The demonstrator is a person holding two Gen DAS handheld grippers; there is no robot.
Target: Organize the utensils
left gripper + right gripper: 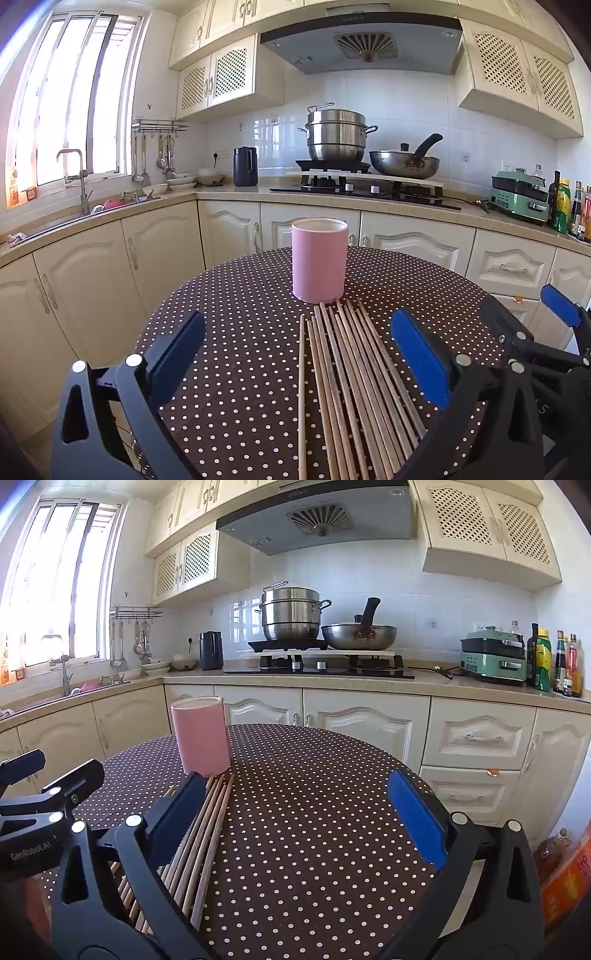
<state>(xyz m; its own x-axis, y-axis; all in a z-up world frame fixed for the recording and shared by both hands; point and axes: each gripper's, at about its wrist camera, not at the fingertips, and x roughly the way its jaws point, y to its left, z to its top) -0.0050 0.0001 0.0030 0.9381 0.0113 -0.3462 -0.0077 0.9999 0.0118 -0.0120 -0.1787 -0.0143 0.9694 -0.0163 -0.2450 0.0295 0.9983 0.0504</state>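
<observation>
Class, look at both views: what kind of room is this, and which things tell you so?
A home kitchen: a gas hob with a steamer pot beneath an extractor hood, and a sink tap by the window.

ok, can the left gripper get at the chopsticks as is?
Probably yes. The left gripper is open, and the chopsticks lie flat on the table between its fingers, nothing over them. The pink cup stands beyond their far ends.
</observation>
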